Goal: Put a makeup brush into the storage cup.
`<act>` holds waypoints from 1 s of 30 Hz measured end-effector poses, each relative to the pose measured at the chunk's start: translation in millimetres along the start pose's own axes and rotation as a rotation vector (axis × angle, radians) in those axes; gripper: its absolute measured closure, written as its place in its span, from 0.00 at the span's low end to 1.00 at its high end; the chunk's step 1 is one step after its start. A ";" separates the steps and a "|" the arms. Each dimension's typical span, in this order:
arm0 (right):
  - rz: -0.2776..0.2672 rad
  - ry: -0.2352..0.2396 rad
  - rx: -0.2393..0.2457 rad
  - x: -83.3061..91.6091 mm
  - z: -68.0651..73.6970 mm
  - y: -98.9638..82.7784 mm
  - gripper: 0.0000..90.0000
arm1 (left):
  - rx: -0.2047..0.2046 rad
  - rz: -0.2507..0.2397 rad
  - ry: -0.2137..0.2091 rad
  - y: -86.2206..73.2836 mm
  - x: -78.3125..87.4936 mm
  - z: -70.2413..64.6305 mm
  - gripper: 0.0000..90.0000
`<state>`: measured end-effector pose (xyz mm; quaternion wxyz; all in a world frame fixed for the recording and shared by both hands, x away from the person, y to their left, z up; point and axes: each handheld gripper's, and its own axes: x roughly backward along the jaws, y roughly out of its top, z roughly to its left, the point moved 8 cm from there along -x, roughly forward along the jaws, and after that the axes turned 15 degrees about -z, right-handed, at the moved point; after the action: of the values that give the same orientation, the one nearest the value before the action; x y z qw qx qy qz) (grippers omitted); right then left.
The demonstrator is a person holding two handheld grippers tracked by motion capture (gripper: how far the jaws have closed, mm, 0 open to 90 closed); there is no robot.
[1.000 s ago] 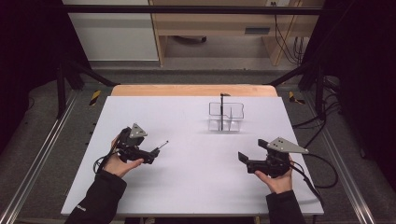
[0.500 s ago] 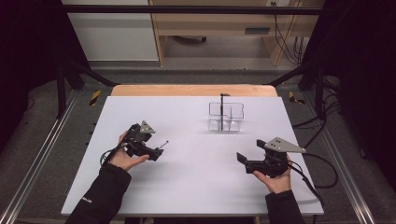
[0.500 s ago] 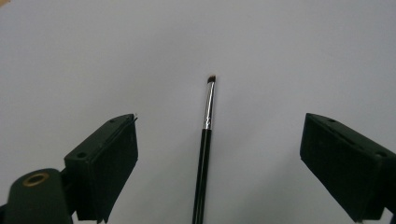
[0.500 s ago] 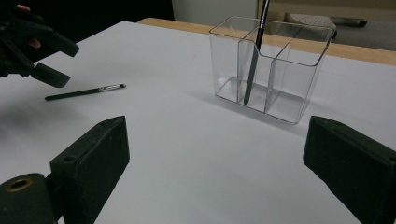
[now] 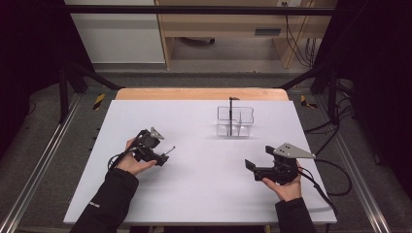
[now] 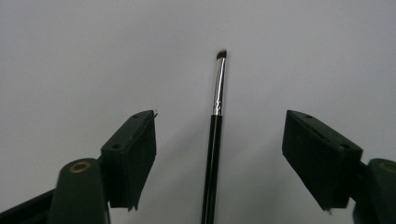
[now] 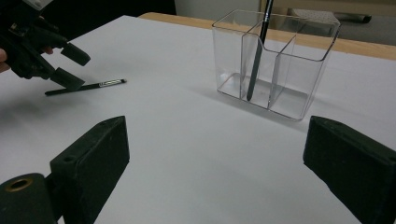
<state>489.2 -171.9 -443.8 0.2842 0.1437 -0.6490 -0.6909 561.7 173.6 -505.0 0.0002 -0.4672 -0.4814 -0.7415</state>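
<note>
A: Where is the brush (image 6: 214, 140) lying?
B: Flat on the white worktop (image 5: 194, 194), in its left half, well away from every edge, bristle tip pointing toward the clear organizer (image 5: 235, 121) near the far edge.
A: And the left tongs (image 5: 163, 160)?
B: They straddle the handle, jaws spread on either side with bare gaps, and they have just been closing; nothing is pinched yet. I'd say they are lined up for a grab along the handle.
A: The right tongs (image 7: 219, 172)?
B: Spread wide and empty, near the right edge, facing the organizer, probably waiting.
A: Anything in the organizer?
B: One dark brush (image 7: 258, 51) stands tilted in a compartment; which one is hard to tell.
A: The room?
B: Dark, with wooden furniture beyond and cables (image 5: 335, 141) on the floor at right.
</note>
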 end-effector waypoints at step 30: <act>0.020 0.014 -0.001 -2.7 2.3 -4.1 0.08 | 0.076 0.105 -0.037 -14.2 -12.1 3.3 0.79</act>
<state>489.2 -168.5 -448.0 0.2958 0.1421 -0.6481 -0.6873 564.3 178.1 -523.2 0.0480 -0.5054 -0.4838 -0.7129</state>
